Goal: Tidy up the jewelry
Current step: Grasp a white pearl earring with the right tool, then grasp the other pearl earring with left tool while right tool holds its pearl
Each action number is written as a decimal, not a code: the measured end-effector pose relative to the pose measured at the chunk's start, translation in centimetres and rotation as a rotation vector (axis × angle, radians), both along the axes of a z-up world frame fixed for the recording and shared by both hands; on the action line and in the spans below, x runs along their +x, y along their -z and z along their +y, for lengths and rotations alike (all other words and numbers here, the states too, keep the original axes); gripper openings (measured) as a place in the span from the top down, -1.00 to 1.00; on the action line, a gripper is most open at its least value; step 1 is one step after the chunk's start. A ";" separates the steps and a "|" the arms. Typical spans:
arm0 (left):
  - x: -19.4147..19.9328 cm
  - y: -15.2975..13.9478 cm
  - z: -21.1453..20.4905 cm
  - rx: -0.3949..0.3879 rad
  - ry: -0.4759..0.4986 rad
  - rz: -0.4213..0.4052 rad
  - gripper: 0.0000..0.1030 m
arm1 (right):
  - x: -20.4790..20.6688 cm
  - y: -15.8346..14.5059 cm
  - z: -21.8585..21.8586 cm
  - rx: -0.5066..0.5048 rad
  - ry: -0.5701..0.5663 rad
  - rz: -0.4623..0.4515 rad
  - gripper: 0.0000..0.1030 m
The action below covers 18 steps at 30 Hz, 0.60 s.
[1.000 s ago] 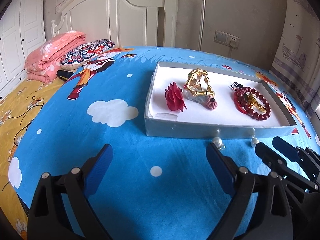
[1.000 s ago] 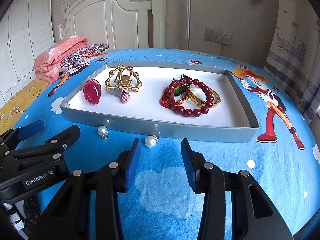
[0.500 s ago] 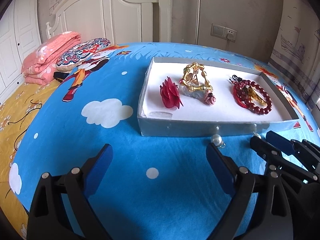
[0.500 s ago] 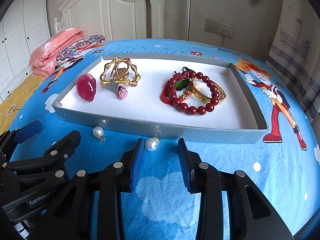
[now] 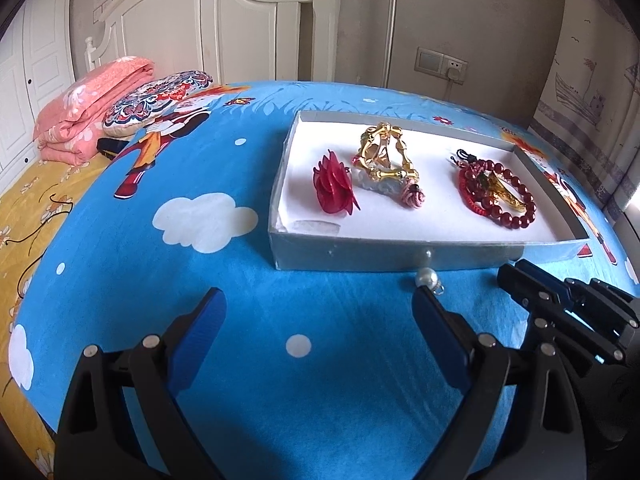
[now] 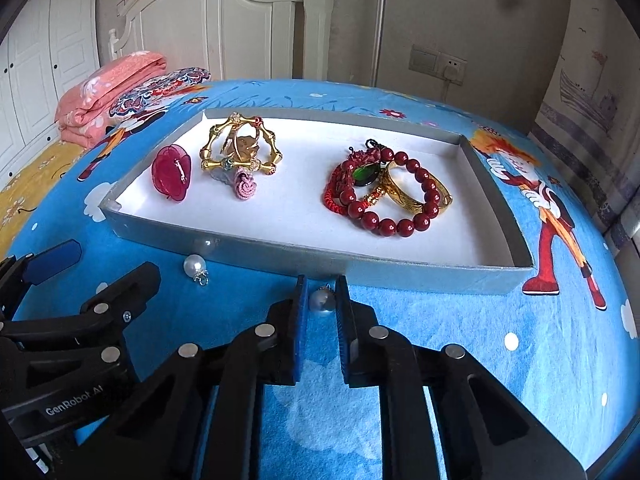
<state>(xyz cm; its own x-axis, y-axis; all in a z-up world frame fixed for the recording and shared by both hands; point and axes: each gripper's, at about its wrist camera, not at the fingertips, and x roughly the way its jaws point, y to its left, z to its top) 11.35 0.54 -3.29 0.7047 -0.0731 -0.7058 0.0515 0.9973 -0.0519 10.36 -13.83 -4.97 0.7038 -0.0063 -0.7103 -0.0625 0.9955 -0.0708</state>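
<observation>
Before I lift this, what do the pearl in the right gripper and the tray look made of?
The pearl earring pinched in the right gripper looks like glossy pearl or imitation pearl, smooth and white with a small silver metal loop; which one I cannot tell. The tray looks like cardboard: thin straight grey walls with a dull sheen and a matte white floor.

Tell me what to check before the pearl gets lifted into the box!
1. Pearl between the right gripper's jaws: ok, pinched from both sides.
2. Grip strong enough to lift: cannot tell.
3. Free spot in the box: ok, there is bare white floor between the gold bangle and the red bead bracelet.
4. Left gripper out of the way: ok, it is open, empty and off to the left.
5. Other pearl clear of the right gripper: ok, it lies on the blue sheet by the box's front wall.
</observation>
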 end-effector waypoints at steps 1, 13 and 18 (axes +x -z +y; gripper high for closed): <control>0.0 0.0 0.1 -0.005 -0.001 0.001 -0.77 | 0.0 0.0 0.0 0.000 -0.002 0.000 0.75; -0.3 0.0 -1.0 0.050 0.006 0.014 -0.77 | -2.2 -0.6 -2.7 0.061 0.037 -0.048 0.75; -0.4 0.1 -2.1 0.029 0.007 0.029 -0.76 | -3.5 -0.5 -5.3 0.083 0.074 -0.053 0.75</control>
<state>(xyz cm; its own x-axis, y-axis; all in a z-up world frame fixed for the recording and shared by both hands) 10.91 -1.60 -3.40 0.6835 -0.0568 -0.7277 0.0569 0.9981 -0.0244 6.81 -19.12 -4.44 0.7402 -0.0019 -0.6724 0.0127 0.9999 0.0112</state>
